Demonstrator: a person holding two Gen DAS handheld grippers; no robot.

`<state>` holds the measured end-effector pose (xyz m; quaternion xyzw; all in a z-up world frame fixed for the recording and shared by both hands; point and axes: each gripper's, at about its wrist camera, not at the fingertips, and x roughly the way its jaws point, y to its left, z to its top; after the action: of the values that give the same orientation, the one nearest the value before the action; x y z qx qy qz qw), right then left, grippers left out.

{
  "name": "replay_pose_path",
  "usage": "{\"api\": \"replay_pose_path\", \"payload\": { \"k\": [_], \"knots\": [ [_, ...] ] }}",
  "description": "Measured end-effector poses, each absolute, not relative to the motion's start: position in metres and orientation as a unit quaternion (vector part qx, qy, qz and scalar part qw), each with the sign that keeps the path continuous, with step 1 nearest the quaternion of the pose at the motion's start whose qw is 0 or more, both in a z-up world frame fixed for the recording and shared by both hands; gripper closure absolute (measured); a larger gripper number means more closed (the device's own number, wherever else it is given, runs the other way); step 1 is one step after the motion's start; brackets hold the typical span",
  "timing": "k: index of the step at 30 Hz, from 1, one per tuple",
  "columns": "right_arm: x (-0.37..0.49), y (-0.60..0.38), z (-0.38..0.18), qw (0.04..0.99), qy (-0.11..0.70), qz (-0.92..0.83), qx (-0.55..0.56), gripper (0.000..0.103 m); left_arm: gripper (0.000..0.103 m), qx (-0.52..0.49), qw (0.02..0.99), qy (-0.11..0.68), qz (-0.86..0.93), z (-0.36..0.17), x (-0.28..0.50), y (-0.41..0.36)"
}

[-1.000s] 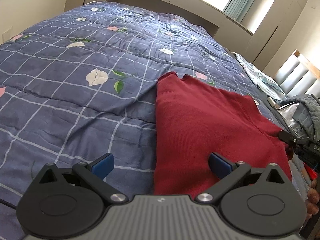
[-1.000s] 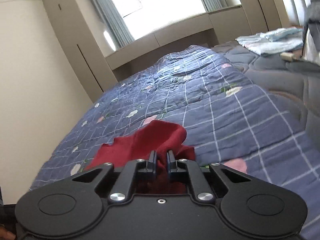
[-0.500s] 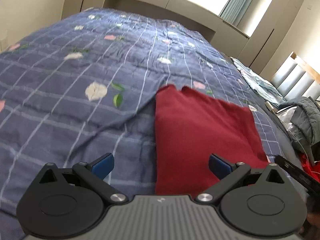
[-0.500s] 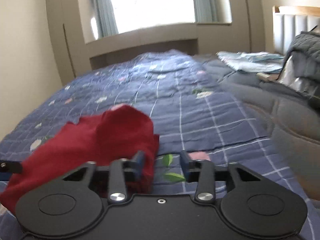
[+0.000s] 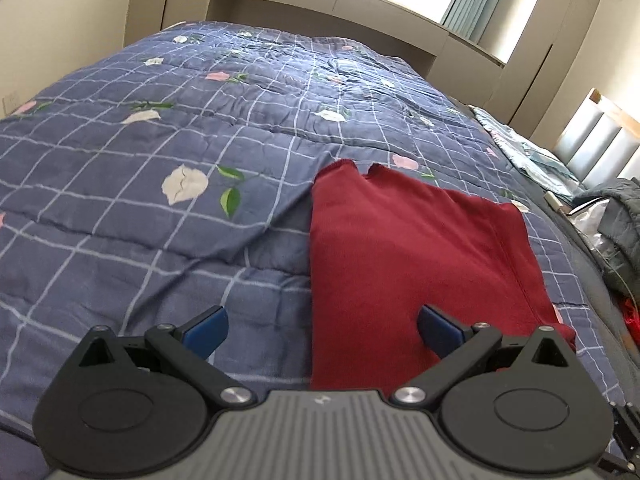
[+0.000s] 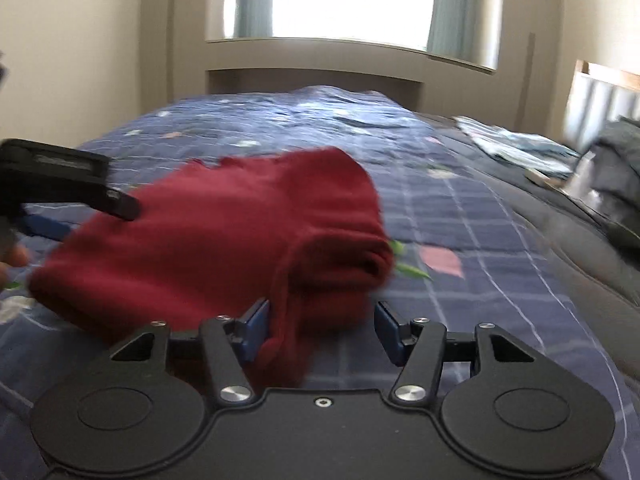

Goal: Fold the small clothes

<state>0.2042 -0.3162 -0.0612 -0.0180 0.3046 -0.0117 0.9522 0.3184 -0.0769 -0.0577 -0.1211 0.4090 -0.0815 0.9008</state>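
Observation:
A dark red garment [image 5: 400,260] lies folded on the blue checked quilt [image 5: 160,200]. My left gripper [image 5: 320,328] hovers open over its near left edge, one blue pad over the quilt and the other over the cloth. In the right wrist view the red garment [image 6: 220,240] shows a thick rolled fold at its right side. My right gripper [image 6: 323,324] is low at that fold with its jaws opening. The cloth's near edge sits between the pads, which do not press on it. The left gripper [image 6: 60,184] shows at that view's left edge.
The quilt [image 6: 480,220] spreads wide to the left and far side. A light blue folded cloth [image 5: 532,152] and a grey heap of clothes [image 5: 620,220] lie at the bed's right. A padded headboard [image 5: 596,136] stands beyond them.
My right gripper went from shut on the red cloth to open, letting the corner drop, and swung round and lower. The garment now lies flatter. The left gripper hardly moved.

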Motion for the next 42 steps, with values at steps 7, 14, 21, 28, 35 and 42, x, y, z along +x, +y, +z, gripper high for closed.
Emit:
{"api": "replay_pose_path", "payload": {
  "k": [7,14,21,28,35,42],
  "knots": [
    [0.197,-0.323,-0.068,0.955,0.296,-0.015,0.008,0.044,0.000,-0.134,0.899,0.407,-0.090,-0.056,0.315,-0.068],
    [0.224,-0.333,-0.030,0.978,0.204,0.036,-0.031,0.017,0.000,-0.097,0.919,0.371,-0.085,-0.033,0.350,-0.078],
    [0.339,-0.335,-0.043,0.970,0.232,0.049,-0.057,0.017,0.000,-0.061,0.914,0.400,-0.043,-0.051,0.403,-0.103],
    [0.379,-0.352,-0.080,0.957,0.282,-0.010,-0.067,0.018,0.000,-0.052,0.901,0.430,-0.028,-0.081,0.416,-0.105],
    [0.383,-0.369,-0.096,0.954,0.298,-0.015,-0.015,0.016,0.000,-0.049,0.904,0.425,-0.030,-0.085,0.416,-0.107],
    [0.384,-0.370,-0.098,0.954,0.298,-0.021,-0.009,0.013,0.000,-0.055,0.905,0.420,-0.030,-0.087,0.414,-0.106]
  ]
}}
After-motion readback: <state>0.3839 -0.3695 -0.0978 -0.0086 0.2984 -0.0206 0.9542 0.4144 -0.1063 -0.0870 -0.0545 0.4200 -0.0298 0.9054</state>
